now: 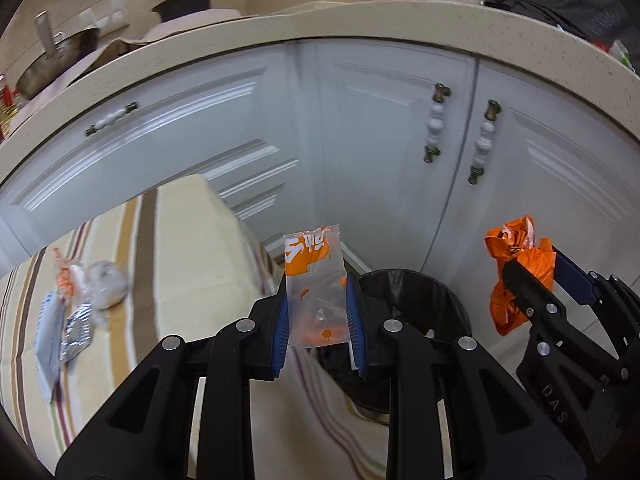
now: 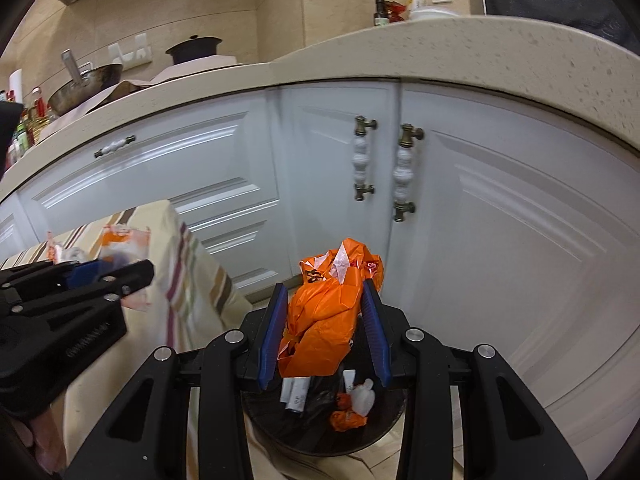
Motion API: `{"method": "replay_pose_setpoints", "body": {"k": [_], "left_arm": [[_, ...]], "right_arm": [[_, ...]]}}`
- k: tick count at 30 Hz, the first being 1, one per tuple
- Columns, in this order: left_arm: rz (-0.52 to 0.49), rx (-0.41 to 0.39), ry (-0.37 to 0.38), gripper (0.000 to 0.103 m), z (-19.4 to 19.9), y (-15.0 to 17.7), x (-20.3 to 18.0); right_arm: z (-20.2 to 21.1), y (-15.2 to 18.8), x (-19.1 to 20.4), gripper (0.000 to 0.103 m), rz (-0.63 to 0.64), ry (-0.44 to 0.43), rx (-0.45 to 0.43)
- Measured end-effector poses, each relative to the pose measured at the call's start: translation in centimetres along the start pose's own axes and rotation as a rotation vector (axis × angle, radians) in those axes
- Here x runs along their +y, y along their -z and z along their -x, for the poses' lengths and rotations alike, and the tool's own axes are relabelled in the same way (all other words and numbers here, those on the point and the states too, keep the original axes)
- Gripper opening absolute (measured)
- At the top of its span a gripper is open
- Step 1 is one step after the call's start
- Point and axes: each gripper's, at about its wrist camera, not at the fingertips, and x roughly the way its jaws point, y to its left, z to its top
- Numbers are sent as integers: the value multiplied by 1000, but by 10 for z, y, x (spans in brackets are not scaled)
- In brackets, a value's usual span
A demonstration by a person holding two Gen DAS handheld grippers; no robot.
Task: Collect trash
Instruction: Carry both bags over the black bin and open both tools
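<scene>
My left gripper (image 1: 318, 312) is shut on a clear wrapper with orange print (image 1: 314, 280), held at the table's right edge, left of the black-lined trash bin (image 1: 448, 304). My right gripper (image 2: 326, 332) is shut on a crumpled orange plastic bag (image 2: 324, 320) and holds it right above the bin (image 2: 384, 432), which holds several wrappers. The right gripper and bag (image 1: 520, 276) also show in the left wrist view; the left gripper (image 2: 108, 276) shows at the left of the right wrist view.
A table with a striped cloth (image 1: 188, 264) carries more trash: a crumpled clear bag (image 1: 106, 284), a foil packet (image 1: 76, 332), a white packet (image 1: 50, 336). White cabinet doors (image 1: 380, 152) with handles stand behind the bin, under a speckled counter (image 1: 360, 24).
</scene>
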Motion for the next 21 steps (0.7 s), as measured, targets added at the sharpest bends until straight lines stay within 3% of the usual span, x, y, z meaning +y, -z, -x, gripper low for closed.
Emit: {"method": "replay_pose_setpoints", "body": {"k": [9, 12, 16, 21], "left_arm": [[-55, 64, 7, 27, -43, -5, -36], [-60, 70, -3, 43, -52, -7, -40], [-58, 72, -18, 51, -61, -9, -39], [-51, 82, -19, 58, -66, -9, -37]], "right_arm": [[-22, 3, -25, 38, -25, 18, 14], [-33, 5, -32, 39, -33, 18, 29], [-44, 7, -39, 48, -47, 26, 38], [-47, 9, -43, 50, -58, 33, 40]]}}
